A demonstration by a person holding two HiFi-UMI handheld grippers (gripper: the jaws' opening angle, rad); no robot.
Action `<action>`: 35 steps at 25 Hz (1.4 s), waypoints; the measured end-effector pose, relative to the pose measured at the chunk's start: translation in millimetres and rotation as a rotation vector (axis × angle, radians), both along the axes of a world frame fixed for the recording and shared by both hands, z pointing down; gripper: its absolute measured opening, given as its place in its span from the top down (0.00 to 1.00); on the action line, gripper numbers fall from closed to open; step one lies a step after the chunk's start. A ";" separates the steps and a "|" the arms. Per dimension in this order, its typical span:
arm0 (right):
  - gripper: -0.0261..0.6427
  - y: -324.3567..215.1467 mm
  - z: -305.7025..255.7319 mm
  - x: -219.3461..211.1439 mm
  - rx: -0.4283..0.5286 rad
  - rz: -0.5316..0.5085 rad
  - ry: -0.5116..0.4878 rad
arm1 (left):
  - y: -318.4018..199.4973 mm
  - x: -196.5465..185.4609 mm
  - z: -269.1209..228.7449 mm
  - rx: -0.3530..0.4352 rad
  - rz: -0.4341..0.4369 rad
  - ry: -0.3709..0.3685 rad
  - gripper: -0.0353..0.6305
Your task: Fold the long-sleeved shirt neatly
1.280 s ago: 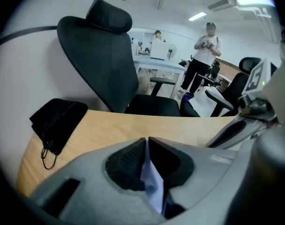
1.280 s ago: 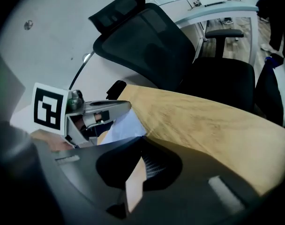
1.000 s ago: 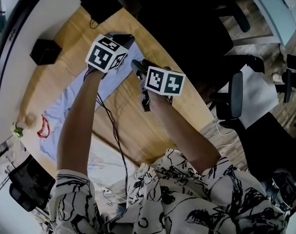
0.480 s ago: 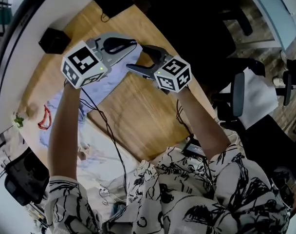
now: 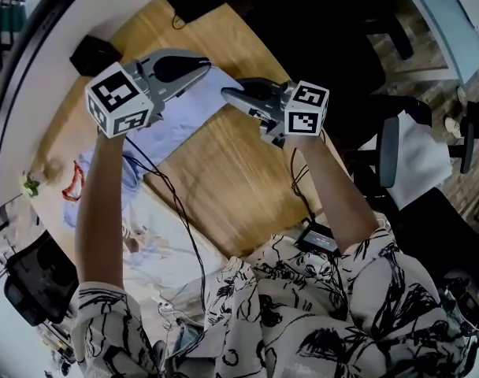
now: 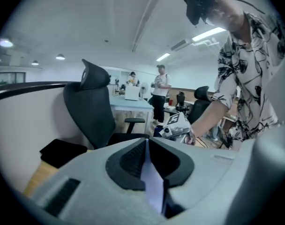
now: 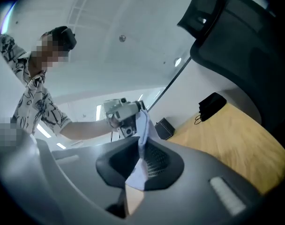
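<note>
Pinching the light-blue shirt by one edge, the clenched left gripper and the just-closed right gripper beside it likely stretch it for folding.

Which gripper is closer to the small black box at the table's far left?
Left. The left gripper, shut on the shirt, hangs just right of the black box; the right gripper, also gripping the shirt, is farther right over the table.
</note>
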State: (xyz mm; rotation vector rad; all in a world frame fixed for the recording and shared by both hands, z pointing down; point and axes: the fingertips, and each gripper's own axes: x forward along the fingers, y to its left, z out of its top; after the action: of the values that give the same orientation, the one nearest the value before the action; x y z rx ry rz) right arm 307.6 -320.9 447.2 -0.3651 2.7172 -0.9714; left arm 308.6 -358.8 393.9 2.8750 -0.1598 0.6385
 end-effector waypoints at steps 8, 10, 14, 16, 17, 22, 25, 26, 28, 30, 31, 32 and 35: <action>0.94 13.6 -20.3 -7.4 0.032 0.121 0.079 | -9.6 -12.0 1.3 0.022 -0.126 -0.044 0.91; 0.94 18.2 -33.0 -10.2 0.027 0.201 0.134 | -6.0 -20.4 -8.4 0.034 -0.168 -0.050 0.91; 0.94 39.9 -78.9 -40.1 0.077 0.241 0.221 | 9.9 -50.3 -35.2 0.055 -0.216 -0.091 0.90; 0.94 51.0 -97.5 -65.3 0.100 0.230 0.252 | 18.6 -72.0 -53.1 0.073 -0.240 -0.109 0.90; 0.94 58.8 -104.8 -77.6 0.107 0.218 0.257 | 25.3 -83.1 -62.8 0.078 -0.252 -0.099 0.90; 0.94 83.9 -134.2 -116.2 0.148 0.153 0.275 | 53.9 -133.9 -106.3 0.068 -0.318 0.007 0.90; 0.94 81.9 -142.2 -118.5 0.165 0.146 0.299 | 56.1 -140.7 -104.5 0.106 -0.323 -0.046 0.90; 0.94 81.8 -144.8 -118.6 0.170 0.145 0.304 | 55.5 -140.3 -103.1 0.101 -0.326 -0.038 0.90; 0.93 83.6 -150.1 -123.9 0.185 0.139 0.320 | 54.1 -143.8 -104.2 0.076 -0.350 0.011 0.90; 0.93 87.0 -154.5 -134.2 0.194 0.133 0.338 | 55.9 -152.5 -108.4 0.081 -0.371 0.043 0.90; 0.93 89.3 -157.0 -139.1 0.197 0.131 0.342 | 58.5 -156.7 -111.3 0.100 -0.374 0.046 0.90; 0.93 91.6 -160.1 -143.0 0.201 0.132 0.341 | 61.1 -160.1 -115.3 0.124 -0.378 0.049 0.90; 0.93 96.3 -172.0 -150.6 0.211 0.142 0.336 | 63.7 -167.7 -129.7 0.160 -0.408 0.065 0.90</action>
State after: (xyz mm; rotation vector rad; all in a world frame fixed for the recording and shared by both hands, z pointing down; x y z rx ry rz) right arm 157.0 -224.6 275.2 -0.7268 3.0016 -0.6251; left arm 140.9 -295.1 264.2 2.8724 -0.7949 0.4698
